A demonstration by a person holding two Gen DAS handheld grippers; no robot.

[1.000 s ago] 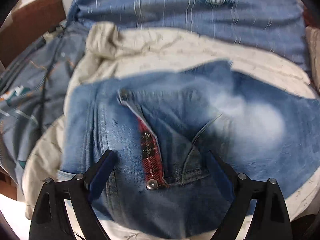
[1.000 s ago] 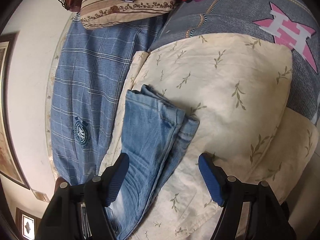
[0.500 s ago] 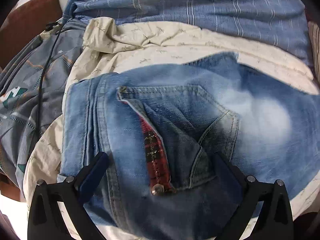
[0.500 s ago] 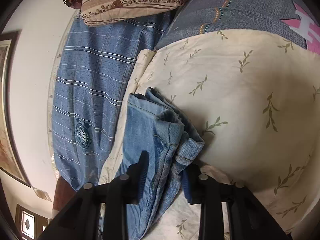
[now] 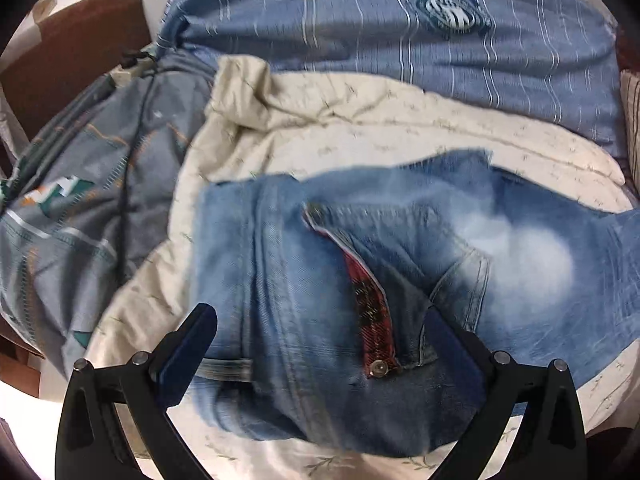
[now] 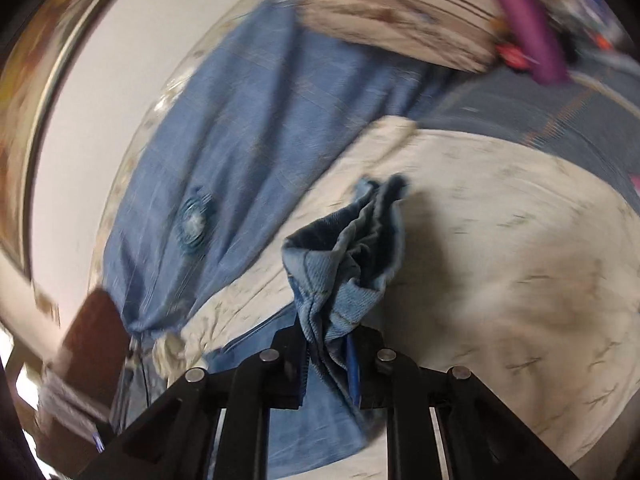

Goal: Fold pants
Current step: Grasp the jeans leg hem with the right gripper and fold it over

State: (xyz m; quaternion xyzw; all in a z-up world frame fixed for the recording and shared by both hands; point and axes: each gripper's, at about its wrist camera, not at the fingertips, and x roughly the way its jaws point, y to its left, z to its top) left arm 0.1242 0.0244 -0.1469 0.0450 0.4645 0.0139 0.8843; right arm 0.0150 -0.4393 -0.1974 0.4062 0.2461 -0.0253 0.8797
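Now, left gripper (image 5: pixel 320 336): it points steeply down at the bed, and its two fingers stand wide apart, one on each side of the jeans' top part. They press on nothing.
Right gripper (image 6: pixel 328 344): it points a little downward. Its jaws are closing on the leg ends of the jeans, and the cloth is pinched between them. The bunched cuffs stick up past the fingers, off the bed.
Jeans (image 5: pixel 360 280): light blue pants lying on the cream quilt (image 5: pixel 360 132). In the left wrist view the waist part is close to the camera. A strip of red check lining (image 5: pixel 372 312) shows along the fly, with a small metal button (image 5: pixel 378 368) at its end.
Other bedding: a blue striped sheet (image 5: pixel 360 20) lies past the quilt, and a grey patterned blanket (image 5: pixel 80 200) is beside it.
Hard to see: the right wrist view is very blurry. A striped pillow (image 6: pixel 400 32) and a purple thing (image 6: pixel 528 32) are at the top, but I cannot tell what the purple thing is.
Cut off: no person's hand shows in either view.
Writing: the sheet has a round badge (image 5: pixel 450 10), but its words are too small to read.
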